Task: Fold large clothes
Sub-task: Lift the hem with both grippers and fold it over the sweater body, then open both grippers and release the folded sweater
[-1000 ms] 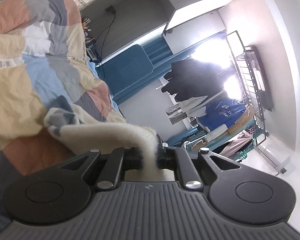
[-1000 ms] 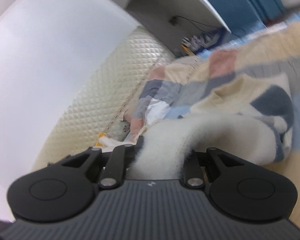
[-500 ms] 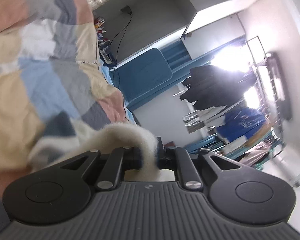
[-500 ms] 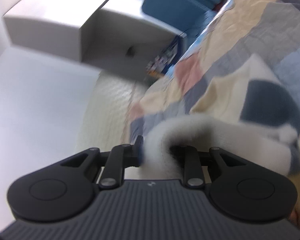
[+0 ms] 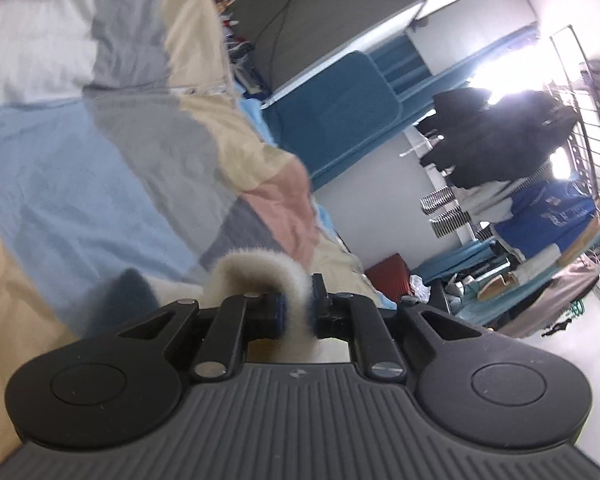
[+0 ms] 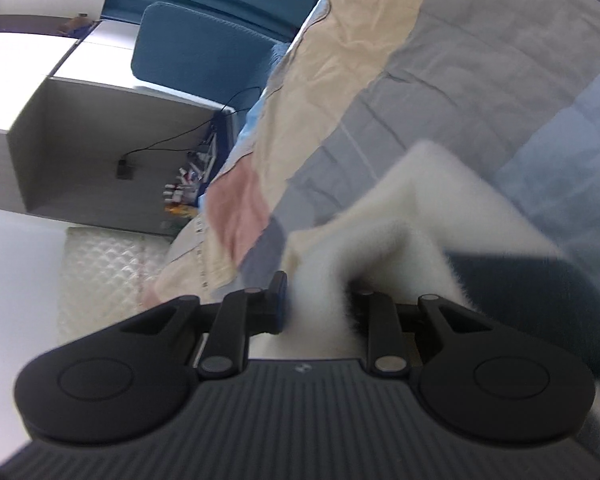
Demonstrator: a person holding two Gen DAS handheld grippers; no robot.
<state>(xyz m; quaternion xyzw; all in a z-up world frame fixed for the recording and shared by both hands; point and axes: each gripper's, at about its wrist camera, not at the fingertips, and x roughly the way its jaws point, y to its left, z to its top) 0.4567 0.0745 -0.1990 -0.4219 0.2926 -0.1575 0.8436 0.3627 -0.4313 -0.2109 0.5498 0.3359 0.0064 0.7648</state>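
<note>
While both grippers keep hold of the fluffy cream garment, the fold is judged mid-course and nothing is laid flat yet. Left gripper: fingers almost closed, pinching a thin edge of the fabric. Right gripper: fingers a little wider, clamped on a thicker bunch. Beyond the fingers the garment, with its dark patches, hangs just above the patchwork quilt on the bed. Remaining: lay it down, release, smooth, make further folds. Beyond, a clothes rack stands untouched.
</note>
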